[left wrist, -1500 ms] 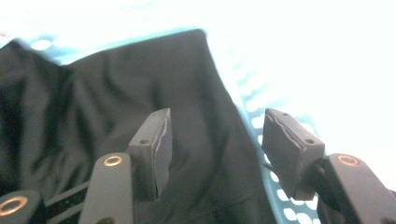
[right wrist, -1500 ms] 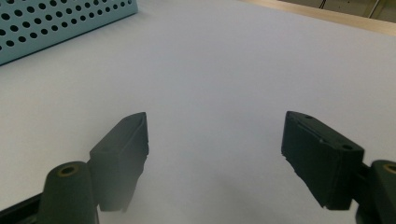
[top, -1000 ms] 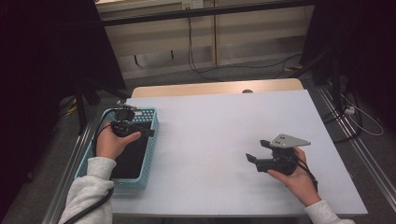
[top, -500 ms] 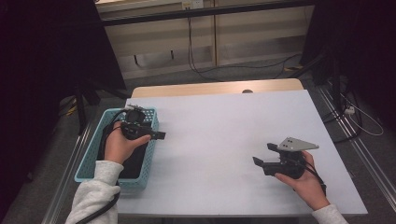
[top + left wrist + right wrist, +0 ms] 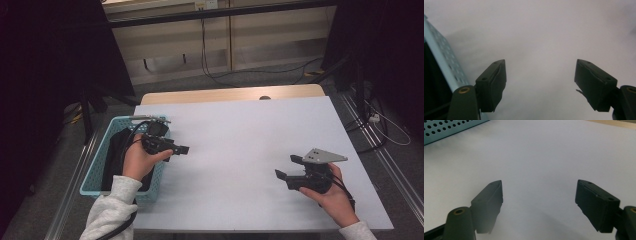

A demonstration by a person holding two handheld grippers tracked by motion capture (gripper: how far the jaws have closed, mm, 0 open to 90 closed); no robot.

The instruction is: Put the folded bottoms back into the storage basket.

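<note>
The white surface (image 5: 240, 150) lay broad and mostly bare in the high view, with a strip of light wood along its far edge. At its left edge sat a light blue basket (image 5: 98, 167) with perforated walls, and something dark lay inside it; what it was could not be told. The person's left hand (image 5: 139, 161) was over the basket's right rim, holding the left gripper (image 5: 179, 150) pointed out across the surface. In the left gripper view its jaws stood wide apart with nothing between them, the basket's wall just beside the left jaw. Well apart, near the right front of the surface, the right hand (image 5: 336, 196) held the right gripper (image 5: 287, 167), pointed left toward the basket. Its jaws too stood wide and empty above bare white.
</note>
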